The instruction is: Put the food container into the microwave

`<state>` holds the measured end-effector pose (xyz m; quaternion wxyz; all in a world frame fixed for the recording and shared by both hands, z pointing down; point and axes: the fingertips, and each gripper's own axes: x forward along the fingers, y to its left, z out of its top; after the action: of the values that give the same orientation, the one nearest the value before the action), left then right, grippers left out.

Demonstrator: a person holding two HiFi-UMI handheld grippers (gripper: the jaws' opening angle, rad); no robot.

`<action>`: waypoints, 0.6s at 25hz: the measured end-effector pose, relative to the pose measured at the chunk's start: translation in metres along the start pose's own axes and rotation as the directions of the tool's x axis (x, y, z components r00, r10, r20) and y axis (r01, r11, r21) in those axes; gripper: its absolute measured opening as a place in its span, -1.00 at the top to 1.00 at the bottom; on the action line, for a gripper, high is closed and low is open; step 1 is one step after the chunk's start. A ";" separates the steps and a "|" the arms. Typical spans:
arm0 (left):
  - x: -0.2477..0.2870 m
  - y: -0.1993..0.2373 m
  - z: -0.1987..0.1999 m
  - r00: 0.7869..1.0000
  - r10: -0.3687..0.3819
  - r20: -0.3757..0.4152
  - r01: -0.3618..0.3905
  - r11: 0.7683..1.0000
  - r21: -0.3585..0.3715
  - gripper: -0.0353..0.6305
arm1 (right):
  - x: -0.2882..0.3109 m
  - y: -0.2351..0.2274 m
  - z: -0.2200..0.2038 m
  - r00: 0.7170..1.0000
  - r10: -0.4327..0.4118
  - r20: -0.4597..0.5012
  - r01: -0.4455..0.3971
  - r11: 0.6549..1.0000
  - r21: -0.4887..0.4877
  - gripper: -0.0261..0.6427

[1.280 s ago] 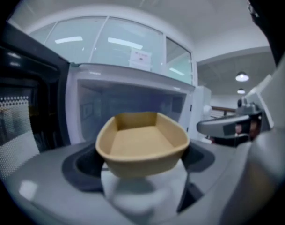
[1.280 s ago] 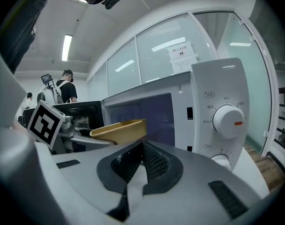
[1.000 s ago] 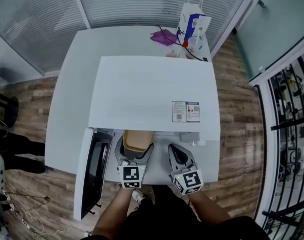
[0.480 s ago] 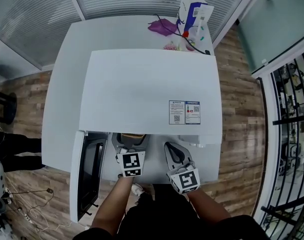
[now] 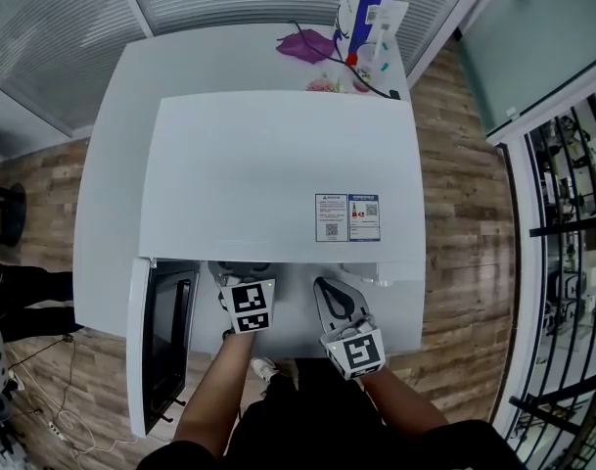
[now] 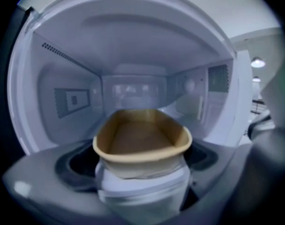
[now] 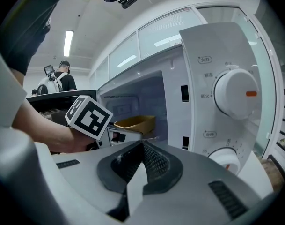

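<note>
Microwave (image 5: pixel 278 174) stands on the white counter (image 5: pixel 116 145), with its door (image 5: pixel 146 346) swung fully open to the left.

Your left gripper (image 5: pixel 244 280) reaches into the cavity mouth. Seen from the head, its tips are tucked under the front edge of the microwave top. The tan container (image 6: pixel 142 142) is inside the cavity at the front, between the jaws of this gripper. It is upright and its inside is bare. The jaws have just been opening and stand wide. The pads appear to sit clear of the container's sides, though the left gripper view is too blurred to confirm a gap all round.

Your right gripper (image 7: pixel 143 144) has its jaws together and nothing between them. It is outside the microwave, in front of the strip between the cavity and the control panel, and points at the front face. The upper dial (image 7: pixel 236 95) is to its right. A person (image 7: pixel 60 81) stands in the background beyond the door.
</note>
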<state>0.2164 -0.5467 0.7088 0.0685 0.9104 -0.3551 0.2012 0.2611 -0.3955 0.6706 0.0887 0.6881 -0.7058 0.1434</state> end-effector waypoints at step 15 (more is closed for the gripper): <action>-0.095 -0.020 0.003 0.996 -0.053 0.072 0.052 0.999 0.005 -0.79 | -0.025 0.027 0.028 0.996 -0.025 0.080 0.028 0.999 -0.036 0.90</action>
<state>0.1668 -0.4739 0.6670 0.0595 0.9261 -0.3329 0.1670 0.2374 -0.3811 0.6341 0.0752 0.7009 -0.7019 0.1016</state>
